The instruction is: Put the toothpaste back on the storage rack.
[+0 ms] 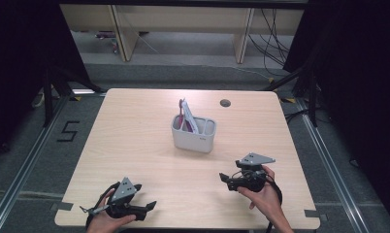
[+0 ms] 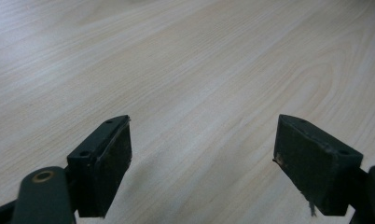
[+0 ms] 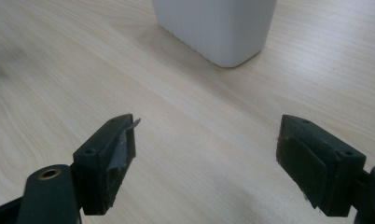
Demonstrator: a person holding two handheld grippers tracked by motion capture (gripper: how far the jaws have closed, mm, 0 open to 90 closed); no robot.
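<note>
A: Any writing you can read?

B: A large "5" (image 1: 68, 131) is marked on the grey floor off the desk's left edge. On the front wall of the white caddy (image 1: 193, 139) there is a tiny dark mark, too small to read.

A: Count things for me.

B: One light wooden desk (image 1: 135, 145), with one round cable hole (image 1: 225, 103) near its far edge. One caddy, standing upright around the middle of the desk, a little toward the far edge. Its compartments I cannot count for certain. In its left part stand a few slim items (image 1: 186, 116), white and pink, leaning and sticking up past the rim; how many exactly, I cannot tell. Two grippers, one in each hand.

A: And the grippers themselves?

B: The left gripper (image 2: 202, 163) sits near the desk's front-left corner, held in the person's left hand (image 1: 105, 221). Its jaws stand wide apart with nothing but bare wood grain between them. The right gripper (image 3: 204, 163) is near the front edge on the right side, in the right hand (image 1: 266, 194). Its jaws are spread wide too, gripping nothing. In the right gripper view the caddy's rounded bottom corner stands ahead of the jaws, well apart from them. The pad on one jaw looks frayed, with a torn flap at its tip.
</note>
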